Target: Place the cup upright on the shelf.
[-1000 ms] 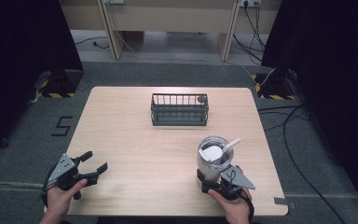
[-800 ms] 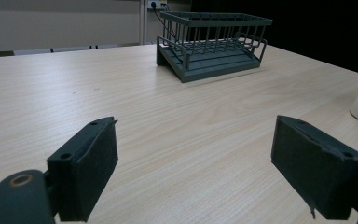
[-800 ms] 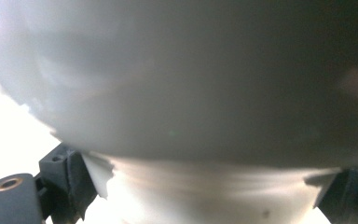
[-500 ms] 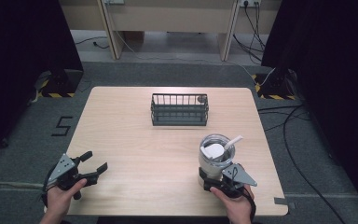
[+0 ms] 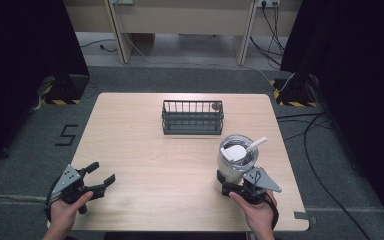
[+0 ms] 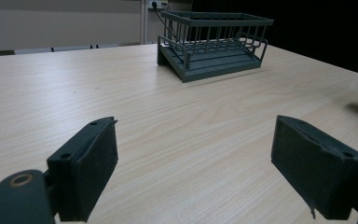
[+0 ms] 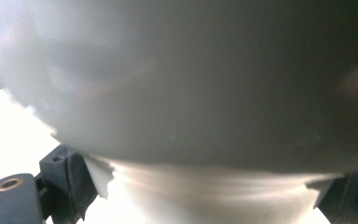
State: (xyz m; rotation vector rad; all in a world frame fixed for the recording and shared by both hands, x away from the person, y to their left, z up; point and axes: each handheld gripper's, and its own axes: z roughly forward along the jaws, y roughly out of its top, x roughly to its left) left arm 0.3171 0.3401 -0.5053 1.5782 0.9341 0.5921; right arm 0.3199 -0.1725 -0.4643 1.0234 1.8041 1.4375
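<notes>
A steel tumbler (image 5: 237, 157) with a white lid and a white straw stands at the table's front right. My right gripper (image 5: 232, 185) is shut on its lower part; in the right gripper view the tumbler's grey wall (image 7: 191, 93) looms close between the two jaws of the right gripper (image 7: 205, 186). My left gripper (image 5: 103, 171) sits open near the front left corner, holding nothing. In the left gripper view the left gripper (image 6: 196, 172) has bare table between its wide-spread pads.
A dark wire rack (image 5: 192, 117) stands mid-table toward the far edge and appears ahead as the wire rack (image 6: 214, 42) in the left gripper view. Something small and round (image 5: 215, 106) rests at its back right corner. Bare wooden table (image 5: 145, 160) lies between the grippers.
The right gripper and the tumbler have shifted slightly to the right and away from the front edge. The left gripper has stayed in place and open.
</notes>
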